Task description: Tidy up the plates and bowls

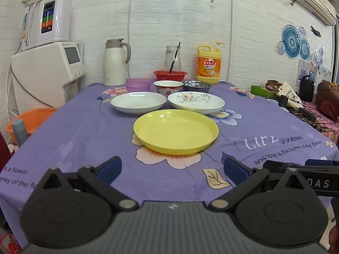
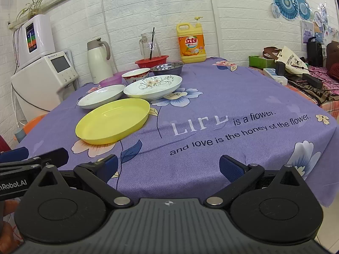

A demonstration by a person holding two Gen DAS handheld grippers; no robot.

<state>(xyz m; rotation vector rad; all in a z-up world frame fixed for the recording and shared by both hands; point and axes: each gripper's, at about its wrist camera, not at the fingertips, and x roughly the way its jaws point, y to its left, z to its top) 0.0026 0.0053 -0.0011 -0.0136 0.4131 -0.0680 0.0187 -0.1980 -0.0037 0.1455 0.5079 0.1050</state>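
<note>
Plates and bowls sit spread out singly on the purple flowered tablecloth [image 1: 84, 131], nothing stacked yet, so the sorting looks not yet begun. Nearest is the yellow plate [image 1: 175, 132], then the plain white plate [image 1: 138, 102] and the flowered plate [image 1: 196, 102] side by side just behind it. Further back stand a pink bowl [image 1: 138, 86], a red-patterned bowl [image 1: 167, 86] and a metal bowl [image 1: 197, 86], with a red basin [image 1: 170, 75] beyond, close to the wall. The left gripper [image 1: 172, 170] hovers at the near table edge facing the yellow plate, fingers spread wide and empty; the right gripper [image 2: 168, 168] hangs beside it, likewise spread with nothing between. Both look poised to reach in, likely for the nearest plate first
</note>
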